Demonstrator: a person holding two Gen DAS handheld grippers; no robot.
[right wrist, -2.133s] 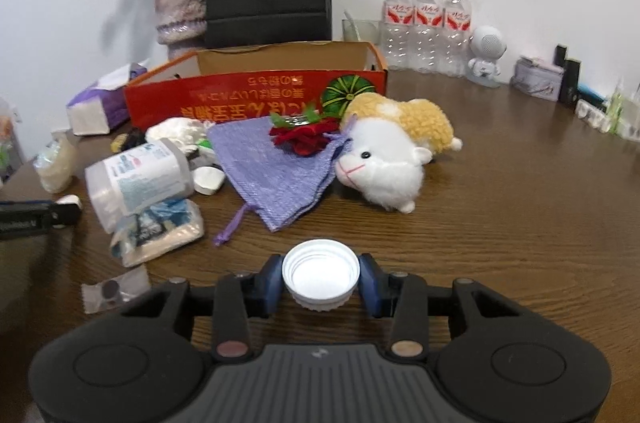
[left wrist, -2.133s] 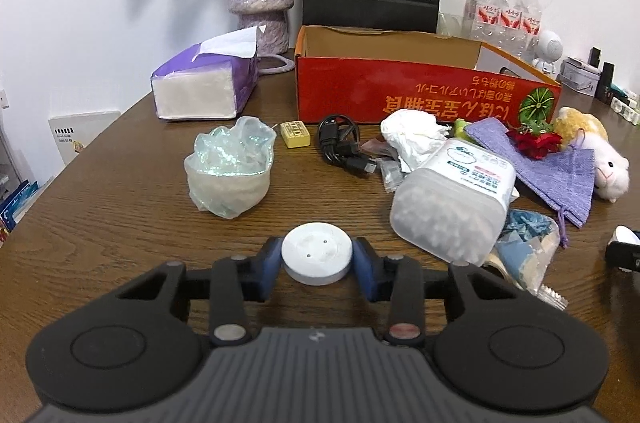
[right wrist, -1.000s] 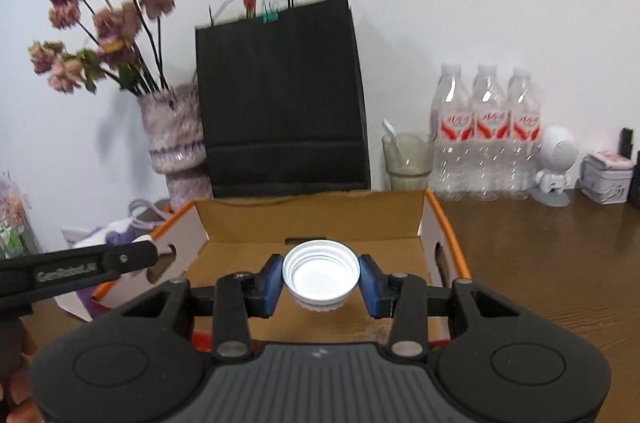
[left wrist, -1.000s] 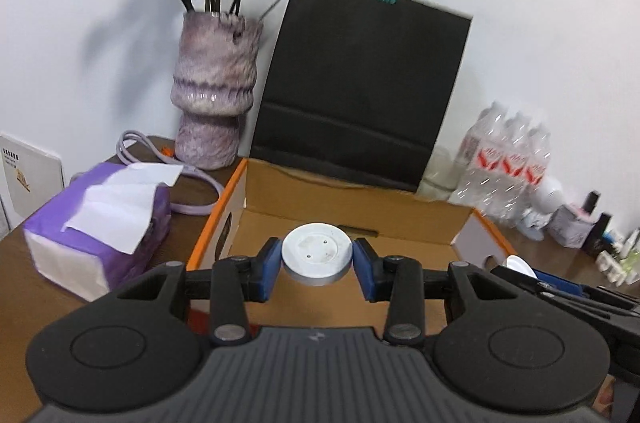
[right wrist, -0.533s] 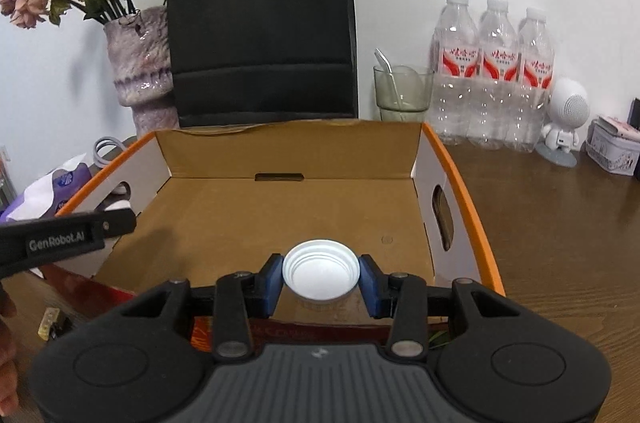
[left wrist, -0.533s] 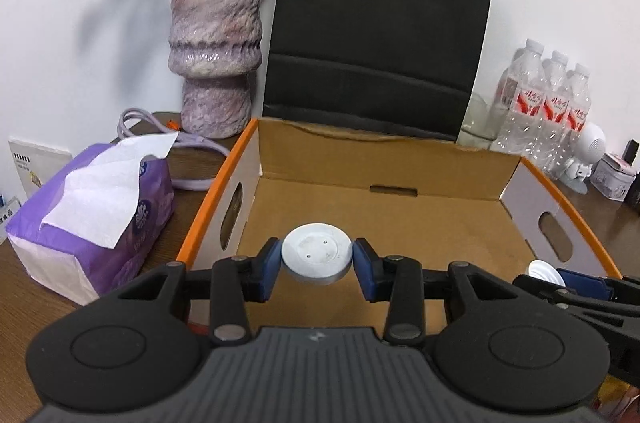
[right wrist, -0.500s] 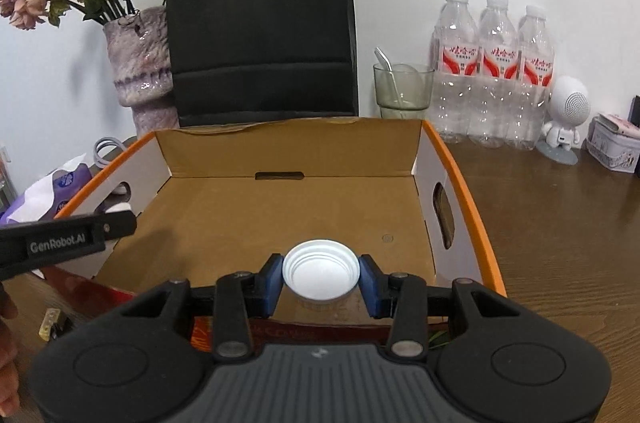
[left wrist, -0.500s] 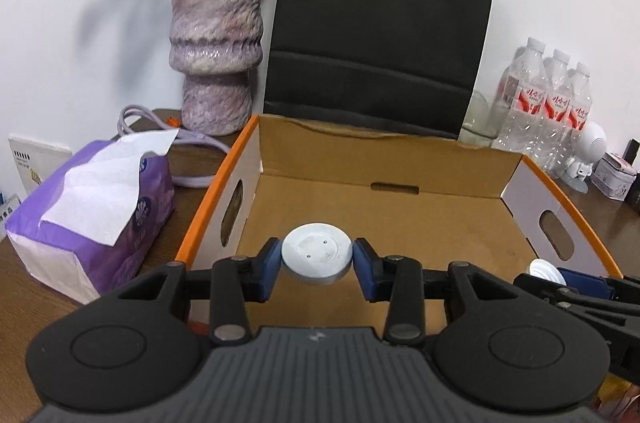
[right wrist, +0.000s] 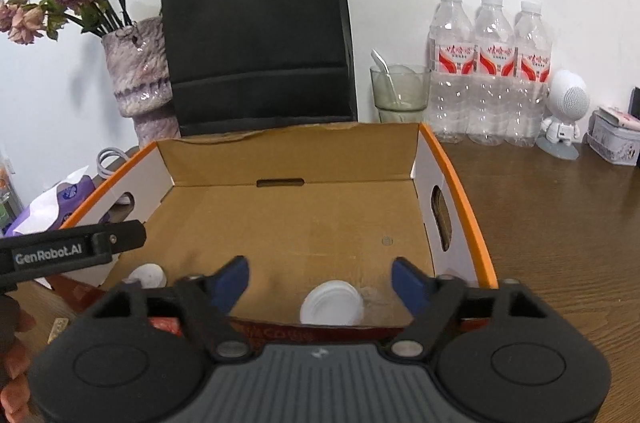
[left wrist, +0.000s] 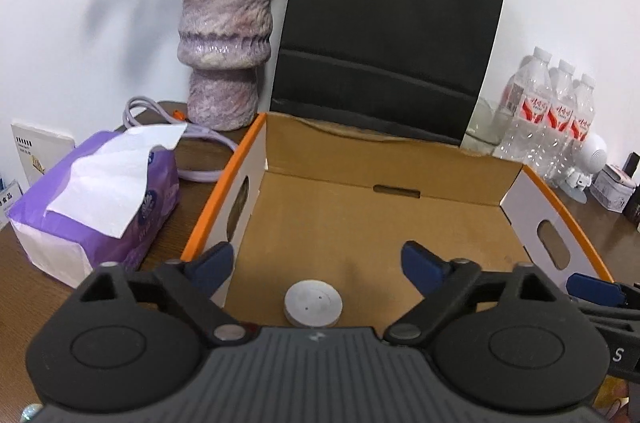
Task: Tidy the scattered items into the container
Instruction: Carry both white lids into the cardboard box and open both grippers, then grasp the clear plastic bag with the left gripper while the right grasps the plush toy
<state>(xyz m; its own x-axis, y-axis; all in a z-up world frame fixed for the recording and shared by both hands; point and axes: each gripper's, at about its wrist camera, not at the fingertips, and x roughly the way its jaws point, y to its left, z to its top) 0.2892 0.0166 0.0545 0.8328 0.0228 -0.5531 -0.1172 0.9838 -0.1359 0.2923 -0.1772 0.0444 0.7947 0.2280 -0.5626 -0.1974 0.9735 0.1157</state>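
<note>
The open cardboard box (left wrist: pixel 224 199) with an orange rim lies right below both grippers. My left gripper (left wrist: pixel 318 261) hangs over its near left part. Its jaws are opening wide, with nothing between the blue pads. A white round disc (left wrist: pixel 313 309) lies loose on the box floor under them. My right gripper (right wrist: pixel 320 277) is over the near right part of the box (right wrist: pixel 460 199), jaws also opening and apart from the white bottle cap (right wrist: pixel 332 307) on the floor below. In the right wrist view the left gripper's finger (right wrist: pixel 76 251) and the disc (right wrist: pixel 150 275) show at left.
A purple tissue pack (left wrist: pixel 100 207) sits left of the box. Behind it stand a mottled vase (left wrist: pixel 226 39) and a black paper bag (left wrist: pixel 392 35). Water bottles (right wrist: pixel 488 71), a glass (right wrist: pixel 400 91), a white figurine (right wrist: pixel 564 115) and a tin (right wrist: pixel 616 139) line the back right.
Both grippers carried their pieces from the table to over the box and sank a little. Both jaws have now spread, and the disc and the cap have dropped onto the box floor.
</note>
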